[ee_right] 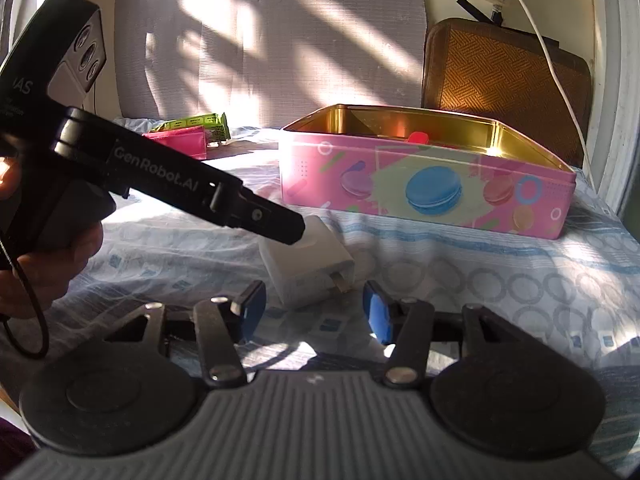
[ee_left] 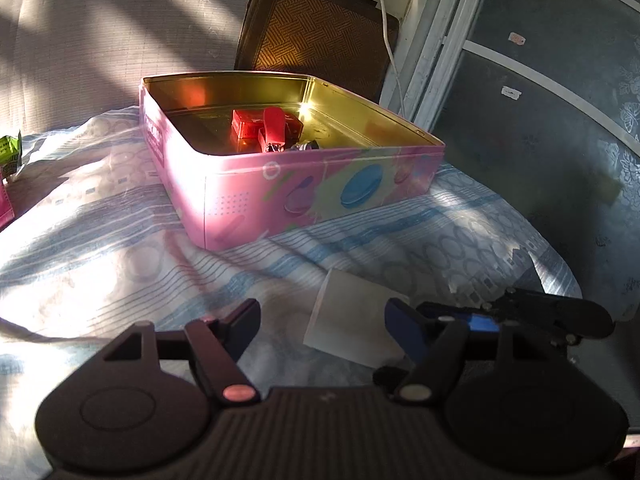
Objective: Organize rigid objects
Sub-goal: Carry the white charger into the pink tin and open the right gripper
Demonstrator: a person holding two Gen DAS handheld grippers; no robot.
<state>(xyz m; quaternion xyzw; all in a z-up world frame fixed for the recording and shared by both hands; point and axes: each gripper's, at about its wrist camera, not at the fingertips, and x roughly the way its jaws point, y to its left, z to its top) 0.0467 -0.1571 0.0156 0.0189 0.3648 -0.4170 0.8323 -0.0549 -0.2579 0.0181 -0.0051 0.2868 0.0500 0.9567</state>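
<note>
Pink tin (ee_left: 320, 196): open, lidless, gold inside, macaron print on its side; stands on a patterned blue-and-white cloth (ee_left: 120, 248) over the surface. Contents: red box (ee_left: 248, 124), red clip-like item (ee_left: 274, 130) lying over it, small dark metallic piece (ee_left: 306, 146) beside them.

White charger plug (ee_right: 308, 268): lies on the cloth in front of the tin, apart from it, prongs toward the right wrist camera.

Left claw (ee_left: 322, 320): jaws apart, nothing between them; the plug lies just ahead of its fingertips. In the right wrist view its tip reaches over the plug's far end; contact cannot be told.

Right claw (ee_right: 314, 312): jaws apart, empty; plug just beyond the blue pads (ee_right: 378, 316).

Green wrapper (ee_right: 200, 124) and pink packet (ee_right: 180, 140): far left on the cloth.

Woven brown cushion (ee_left: 316, 36): behind the tin.
</note>
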